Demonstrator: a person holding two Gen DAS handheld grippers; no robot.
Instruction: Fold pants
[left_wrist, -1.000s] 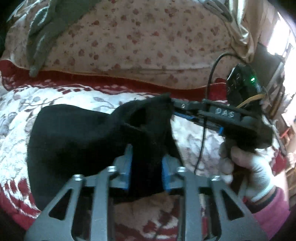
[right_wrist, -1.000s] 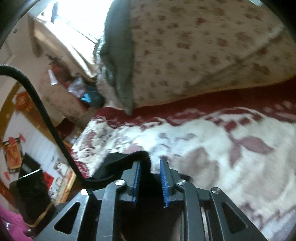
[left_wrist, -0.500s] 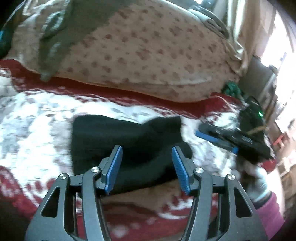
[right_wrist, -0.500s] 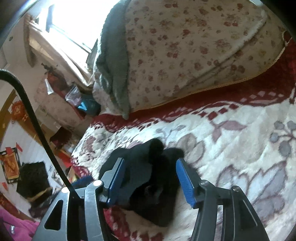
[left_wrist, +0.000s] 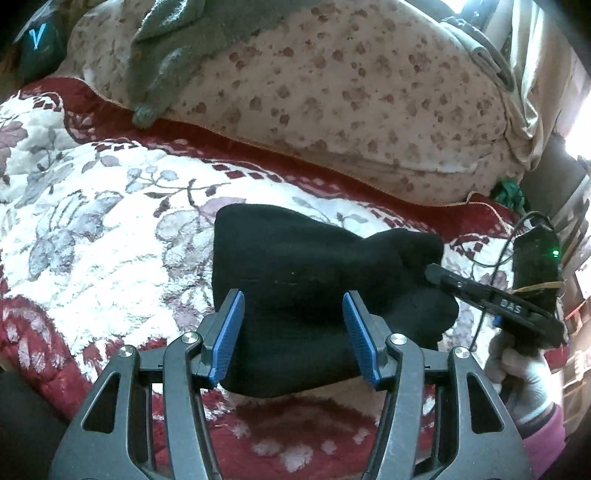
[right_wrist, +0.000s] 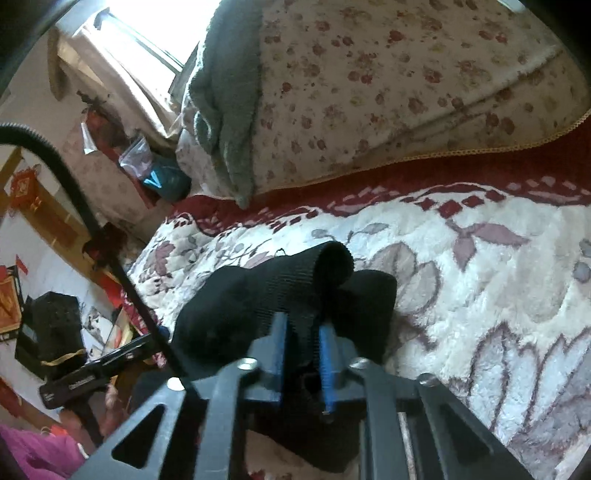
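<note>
The black pants (left_wrist: 295, 273) lie folded in a thick bundle on the red and white floral blanket (left_wrist: 96, 221). My left gripper (left_wrist: 293, 332) is open and empty, its blue pads either side of the bundle's near edge. My right gripper (right_wrist: 302, 354) is shut on a raised fold of the black pants (right_wrist: 291, 295) at the bundle's right end. It also shows in the left wrist view (left_wrist: 491, 299), reaching into the cloth from the right.
A large floral pillow (left_wrist: 351, 96) with a grey-green towel (left_wrist: 162, 55) draped over it lies behind the pants. The bed's edge is to the right, with a cable and clutter beyond. A black box (right_wrist: 51, 332) stands on the floor.
Both grippers let go of the pants half a second ago. The right gripper has since shut again on a fold at the right end. The left gripper stays open and has moved closer.
</note>
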